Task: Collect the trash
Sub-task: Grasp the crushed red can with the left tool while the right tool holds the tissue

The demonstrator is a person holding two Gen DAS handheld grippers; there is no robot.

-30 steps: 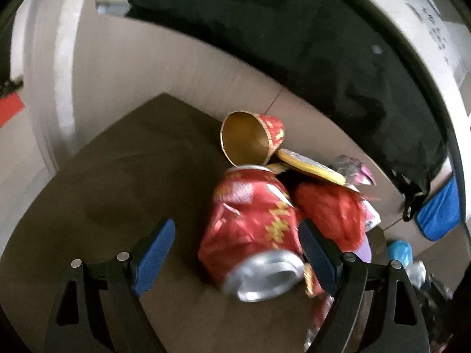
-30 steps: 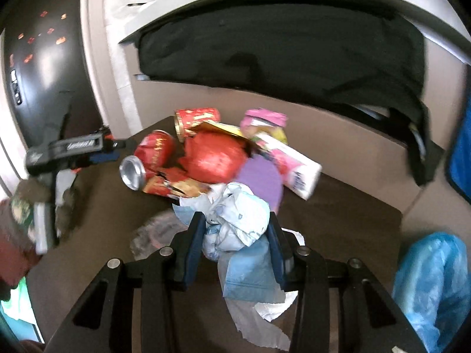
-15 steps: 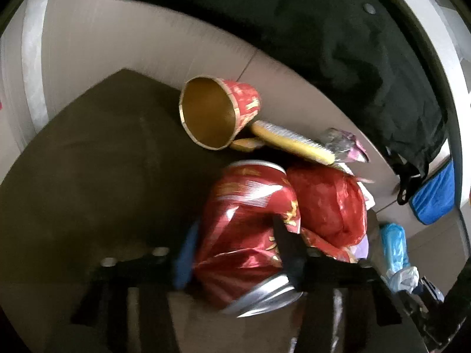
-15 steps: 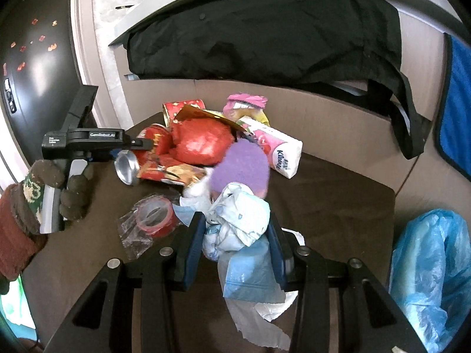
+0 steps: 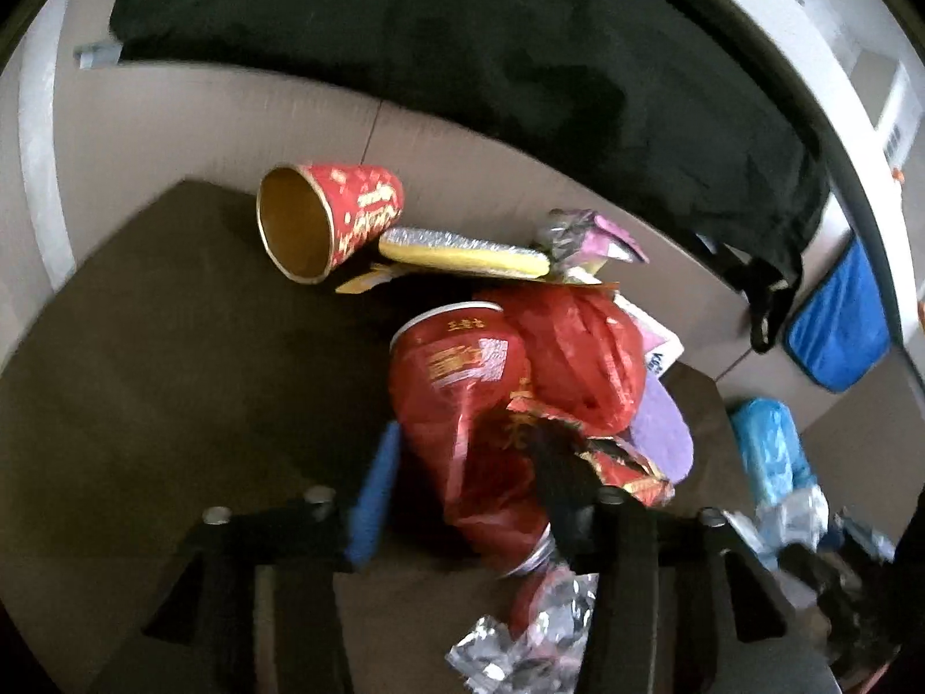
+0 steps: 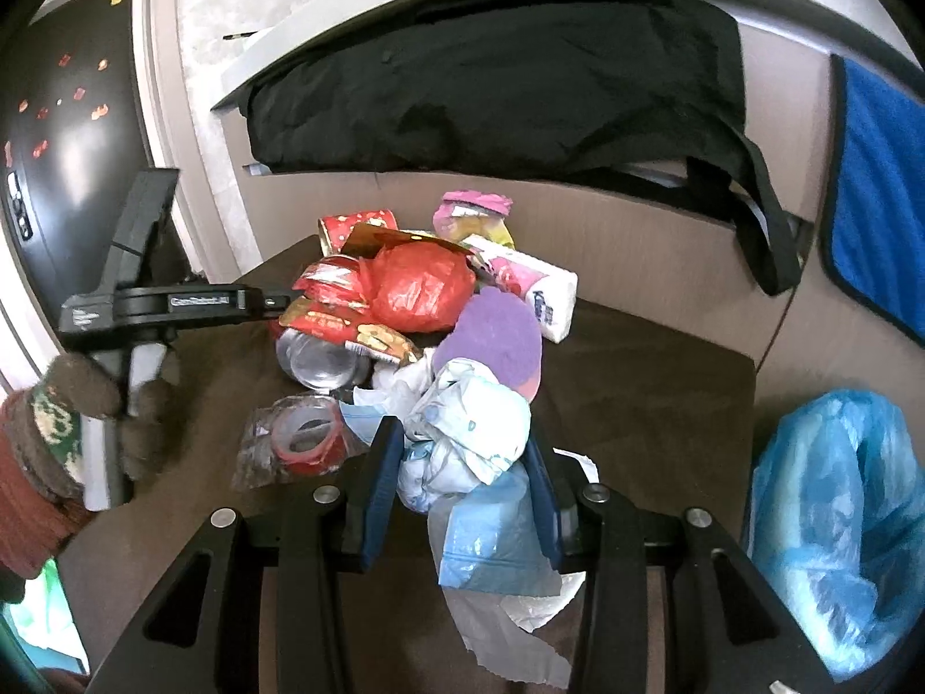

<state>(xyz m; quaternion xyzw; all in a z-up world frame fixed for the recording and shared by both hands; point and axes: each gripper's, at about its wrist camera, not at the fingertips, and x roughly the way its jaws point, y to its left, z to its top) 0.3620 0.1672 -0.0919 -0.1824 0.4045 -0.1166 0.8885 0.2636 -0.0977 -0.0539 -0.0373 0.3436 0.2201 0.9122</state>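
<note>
The step in hand is the pick-up: both hand-held grippers are at the trash pile on the bench [image 6: 665, 381], each with a piece between its jaws.

The left hand-held gripper [image 5: 462, 480] is set around a crushed red can [image 5: 462, 405], which lies lengthwise between the jaws with its silver end toward the camera. The jaws, having been closed in on the can, have just opened a little again. The blue left pad [image 5: 373, 497] appears to stand just off the can's side, while the right finger is pressed into the crumpled wall, so a firm two-sided grip cannot be confirmed; the view is blurred. Ahead of this gripper lie a red paper cup [image 5: 324, 220] on its side and a yellow flat pack [image 5: 462, 251]; to its right, touching the can, is a red plastic bag [image 5: 578, 358].

The right hand-held gripper [image 6: 462, 474] is closed at a middling width on a wad of white and blue tissue [image 6: 468, 428], with loose paper hanging below the jaws. Just left of it lies a bagged roll of red tape [image 6: 300, 434]; well to its right, off the bench, stands a blue trash bag [image 6: 838, 520].

The next move would probably call for the left jaws to be tightened on the can before it is lifted, since the dented wall may slip. The tissue wad would then need to be carried right to the blue bag and let go over its mouth.
</note>
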